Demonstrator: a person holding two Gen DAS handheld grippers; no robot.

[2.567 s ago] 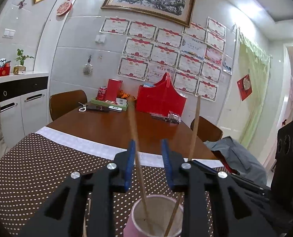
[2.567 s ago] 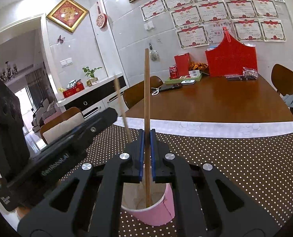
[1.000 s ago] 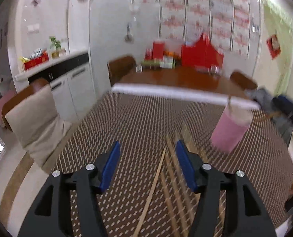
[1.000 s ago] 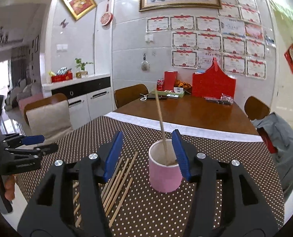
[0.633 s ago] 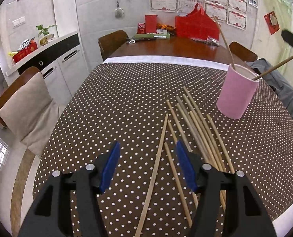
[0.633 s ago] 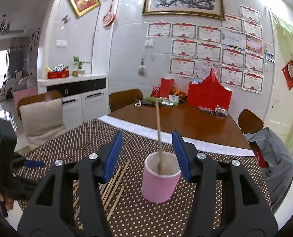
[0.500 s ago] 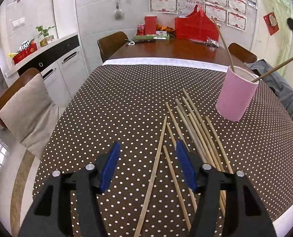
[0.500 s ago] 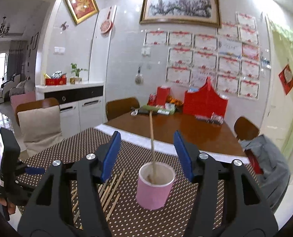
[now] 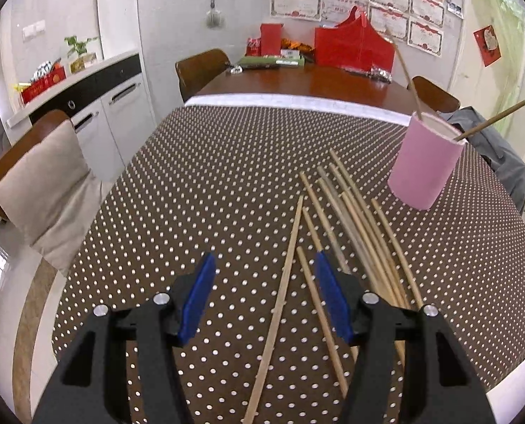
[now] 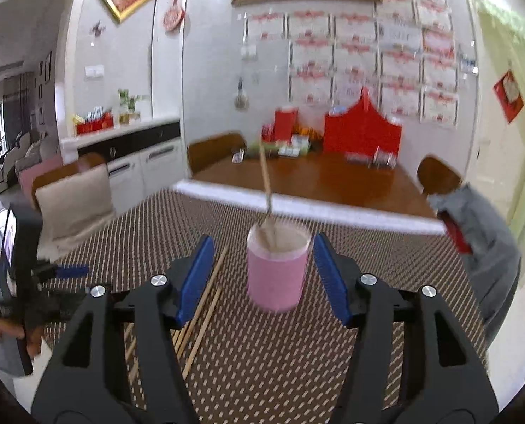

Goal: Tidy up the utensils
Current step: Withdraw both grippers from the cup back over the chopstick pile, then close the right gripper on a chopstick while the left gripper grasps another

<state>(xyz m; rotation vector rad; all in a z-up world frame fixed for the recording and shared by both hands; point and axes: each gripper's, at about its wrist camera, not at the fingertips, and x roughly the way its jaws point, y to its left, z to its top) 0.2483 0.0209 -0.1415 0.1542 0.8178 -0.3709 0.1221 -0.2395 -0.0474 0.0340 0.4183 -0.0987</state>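
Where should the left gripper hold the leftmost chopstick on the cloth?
Probably mid-length, from above. The leftmost chopstick lies flat, slightly apart from the others, already between the open left gripper's fingers, so they can close across its width.

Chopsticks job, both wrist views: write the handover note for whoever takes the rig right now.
Left tool: open, empty, above the loose chopsticks on the dotted tablecloth.
Right tool: open, empty, facing the pink cup; that view is motion-blurred.
Done: two chopsticks stand in the pink cup.
Left: about eight sticks lie beside the cup; the nearest one sits between the left tool's fingers.
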